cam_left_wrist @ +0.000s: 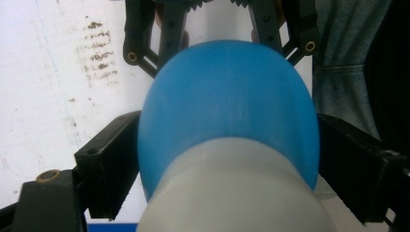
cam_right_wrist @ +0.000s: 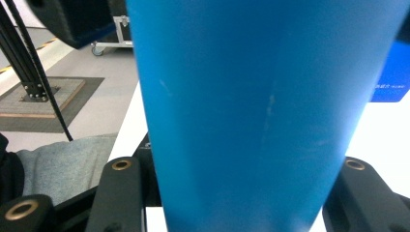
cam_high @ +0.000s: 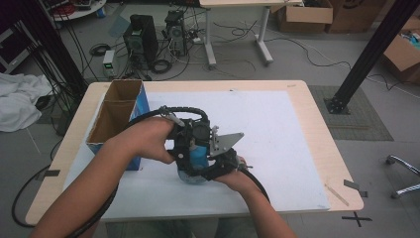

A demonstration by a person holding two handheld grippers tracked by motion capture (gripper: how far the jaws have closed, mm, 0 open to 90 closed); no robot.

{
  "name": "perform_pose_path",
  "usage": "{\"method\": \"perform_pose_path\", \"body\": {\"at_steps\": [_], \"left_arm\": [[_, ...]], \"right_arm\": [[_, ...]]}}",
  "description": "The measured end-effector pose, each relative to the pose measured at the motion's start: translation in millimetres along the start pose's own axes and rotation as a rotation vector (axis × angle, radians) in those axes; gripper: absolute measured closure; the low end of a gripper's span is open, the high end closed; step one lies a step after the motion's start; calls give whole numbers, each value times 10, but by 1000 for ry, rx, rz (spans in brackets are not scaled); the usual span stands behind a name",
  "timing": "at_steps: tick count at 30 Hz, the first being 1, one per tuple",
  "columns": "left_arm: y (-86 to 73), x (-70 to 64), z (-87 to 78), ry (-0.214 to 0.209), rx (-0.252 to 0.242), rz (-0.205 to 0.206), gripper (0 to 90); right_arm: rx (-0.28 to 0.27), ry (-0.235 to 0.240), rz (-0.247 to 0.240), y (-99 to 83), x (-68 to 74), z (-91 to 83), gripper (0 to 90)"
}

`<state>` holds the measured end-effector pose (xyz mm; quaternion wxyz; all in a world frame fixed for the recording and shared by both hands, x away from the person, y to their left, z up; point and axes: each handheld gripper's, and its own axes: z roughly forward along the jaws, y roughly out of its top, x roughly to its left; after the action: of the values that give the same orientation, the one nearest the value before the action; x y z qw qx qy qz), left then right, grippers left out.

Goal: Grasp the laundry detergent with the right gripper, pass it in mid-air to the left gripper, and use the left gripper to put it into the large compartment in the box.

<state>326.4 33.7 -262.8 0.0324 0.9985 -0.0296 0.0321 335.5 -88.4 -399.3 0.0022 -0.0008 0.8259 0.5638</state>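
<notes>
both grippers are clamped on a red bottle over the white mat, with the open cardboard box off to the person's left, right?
Nearly: the bottle is blue, not red, as the left gripper view and right gripper view show. The rest holds: the left gripper and right gripper clamp it over the white mat, with the open cardboard box at the person's left.

1. The only lettering is a line of small white print on a blue panel at the right edge of the right gripper view, too tiny to read.
2. Black tape forms an X mark on the floor in the high view.
</notes>
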Motion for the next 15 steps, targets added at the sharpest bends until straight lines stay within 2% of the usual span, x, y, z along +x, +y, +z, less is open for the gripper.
{"method": "perform_pose_path", "body": {"at_steps": [15], "left_arm": [[-3,0,5,0,7,-3,232]], "right_arm": [[-12,-2,7,5,-11,7,457]]}}
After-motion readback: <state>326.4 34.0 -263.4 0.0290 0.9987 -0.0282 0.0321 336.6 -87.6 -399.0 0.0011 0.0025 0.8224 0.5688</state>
